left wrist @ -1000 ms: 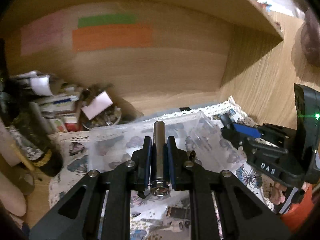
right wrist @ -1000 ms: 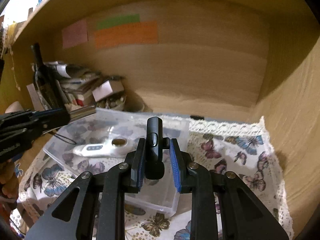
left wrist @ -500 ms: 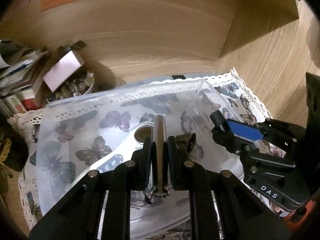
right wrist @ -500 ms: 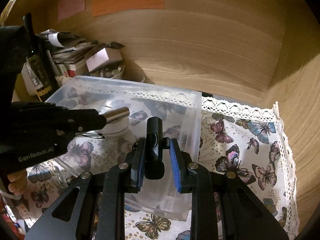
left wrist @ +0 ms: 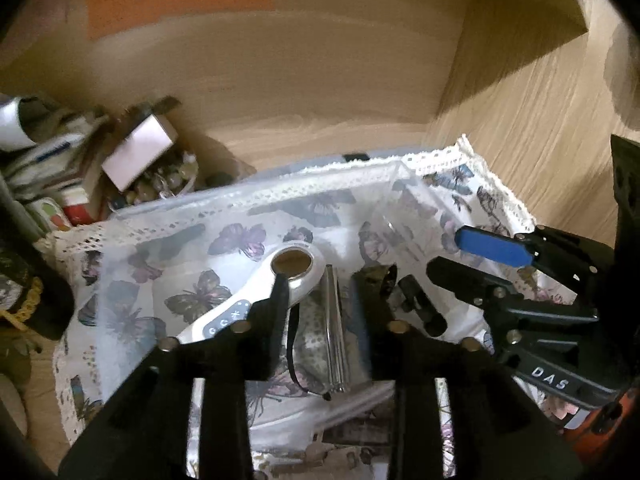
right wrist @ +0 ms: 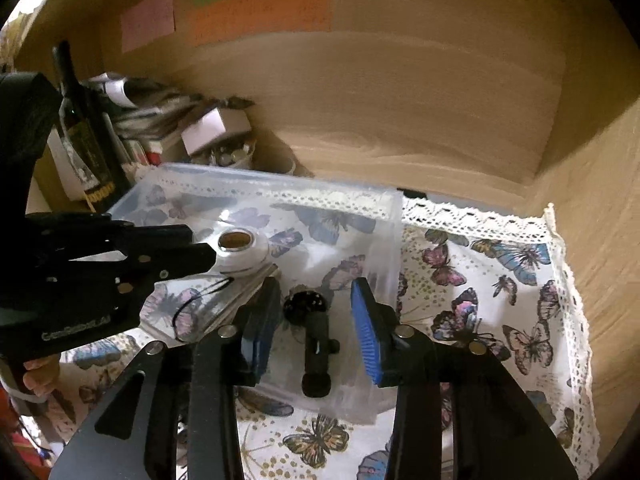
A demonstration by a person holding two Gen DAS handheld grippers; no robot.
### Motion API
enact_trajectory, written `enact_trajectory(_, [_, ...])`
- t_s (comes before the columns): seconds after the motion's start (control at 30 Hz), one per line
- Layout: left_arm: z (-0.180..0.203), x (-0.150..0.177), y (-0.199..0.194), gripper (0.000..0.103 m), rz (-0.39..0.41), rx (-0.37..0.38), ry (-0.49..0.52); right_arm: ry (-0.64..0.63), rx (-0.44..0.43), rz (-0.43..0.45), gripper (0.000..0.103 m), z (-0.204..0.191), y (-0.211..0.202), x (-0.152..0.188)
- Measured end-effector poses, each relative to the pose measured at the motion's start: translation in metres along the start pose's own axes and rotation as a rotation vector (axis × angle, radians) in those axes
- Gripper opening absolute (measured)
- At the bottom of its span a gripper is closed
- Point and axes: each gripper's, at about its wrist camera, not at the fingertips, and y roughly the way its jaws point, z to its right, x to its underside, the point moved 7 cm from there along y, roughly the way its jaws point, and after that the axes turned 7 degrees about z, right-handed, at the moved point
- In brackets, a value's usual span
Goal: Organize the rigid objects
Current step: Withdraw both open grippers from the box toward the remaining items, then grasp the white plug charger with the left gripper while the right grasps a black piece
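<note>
The left gripper and right gripper are shown side by side, jaws spread apart and angled downward.

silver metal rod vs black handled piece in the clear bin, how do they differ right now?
Colour: the silver rod is shiny metal; the black piece is matte dark.
Shape: the rod is a plain straight cylinder; the black piece has a wider round head and small side knobs.
Place: the rod lies by the white handheld device, under the left tool; the black piece lies under the right tool.
Shared: both lie released in the clear bin, both tools open.
</note>
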Motion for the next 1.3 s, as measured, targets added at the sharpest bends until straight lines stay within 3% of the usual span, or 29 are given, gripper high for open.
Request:
enact_trajectory(0.13, [-0.001,-0.007,-0.024,0.054,0.054,-0.031,-0.002,0.007,0.004,0.057,0.049,0.001,-0.020,-0.007])
enact_trajectory(0.27, [0.001,-0.010,-0.050,0.061,0.110,-0.065,0.007,0.005,0.012,0.104,0.054,0.001,-0.040,-0.012])
enact_trajectory(0.33, [0.001,-0.009,-0.063,0.074,0.132,-0.080,0.012,0.007,0.010,0.122,0.058,0.000,-0.049,-0.012])
enact_trajectory(0.43, [0.003,-0.004,-0.079,0.082,0.164,-0.104,0.020,0.009,0.014,0.145,0.061,0.000,-0.062,-0.009])
enact_trajectory(0.8, [0.019,0.040,-0.105,0.090,0.157,-0.127,0.005,0.006,0.011,0.109,0.061,-0.003,-0.085,0.030])
enact_trajectory(1.1, [0.023,0.089,-0.085,0.090,0.048,-0.103,-0.060,0.028,-0.013,0.007,0.062,-0.008,-0.079,0.074])
enact_trajectory(1.2, [0.025,0.102,-0.079,0.089,0.019,-0.093,-0.077,0.015,-0.013,-0.040,0.062,-0.012,-0.075,0.091])
enact_trajectory(1.3, [0.030,0.109,-0.080,0.082,0.009,-0.075,-0.068,0.019,-0.035,-0.066,0.062,-0.014,-0.071,0.104])
